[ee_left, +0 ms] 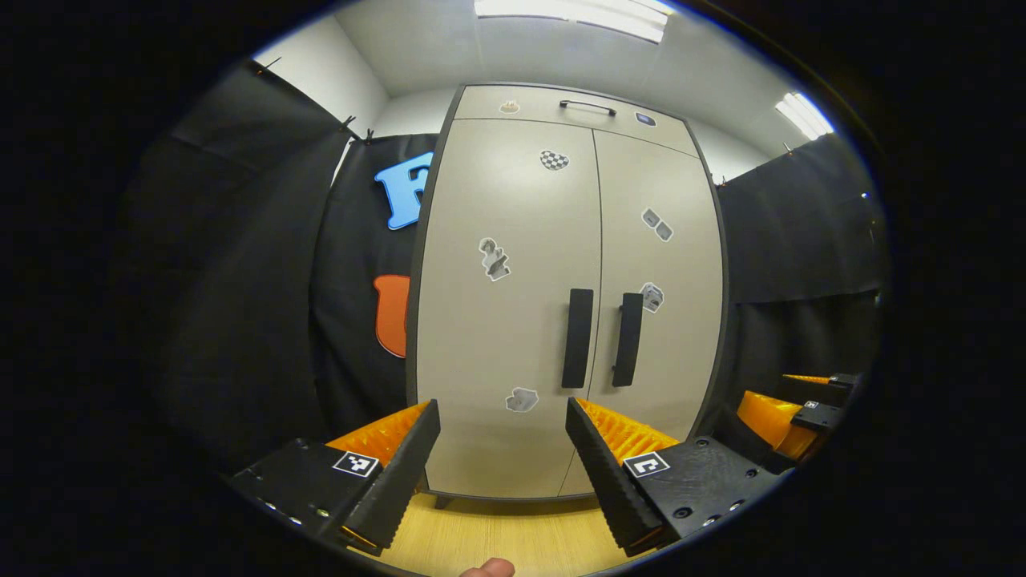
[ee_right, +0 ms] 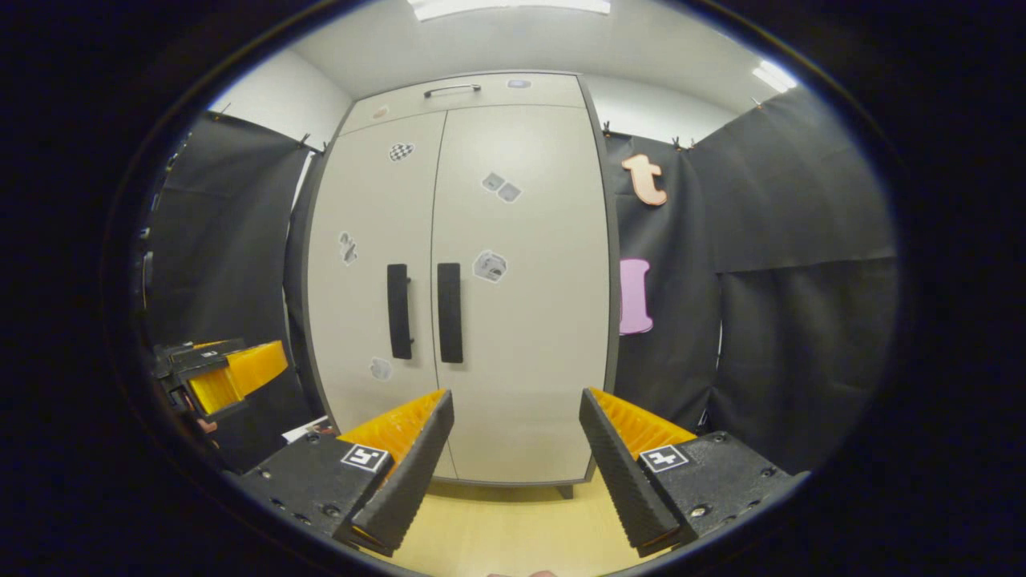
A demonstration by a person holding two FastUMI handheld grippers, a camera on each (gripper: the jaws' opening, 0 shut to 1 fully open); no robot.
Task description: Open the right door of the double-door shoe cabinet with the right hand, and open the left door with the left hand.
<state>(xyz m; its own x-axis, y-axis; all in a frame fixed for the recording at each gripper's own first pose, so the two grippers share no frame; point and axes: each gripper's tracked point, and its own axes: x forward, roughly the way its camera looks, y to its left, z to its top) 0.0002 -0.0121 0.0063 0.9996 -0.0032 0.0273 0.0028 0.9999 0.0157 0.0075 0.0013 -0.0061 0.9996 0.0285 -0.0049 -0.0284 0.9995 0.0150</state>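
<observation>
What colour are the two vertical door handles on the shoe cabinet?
Black, both door handles; clearest in the right gripper view, against beige doors.

In the right gripper view, the right gripper (ee_right: 517, 417) hangs with its fingers spread wide before the shoe cabinet (ee_right: 461, 280). Both doors are closed, the left handle (ee_right: 398, 311) and right handle (ee_right: 450, 312) side by side. The left gripper (ee_right: 224, 373) shows at the left edge.

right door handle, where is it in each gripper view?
Left gripper view: right door handle, right of centre, above the right-hand finger.
Right gripper view: right door handle, left of centre, above the left-hand finger.
Shared landmark: the left door handle right beside it across the door seam.
</observation>
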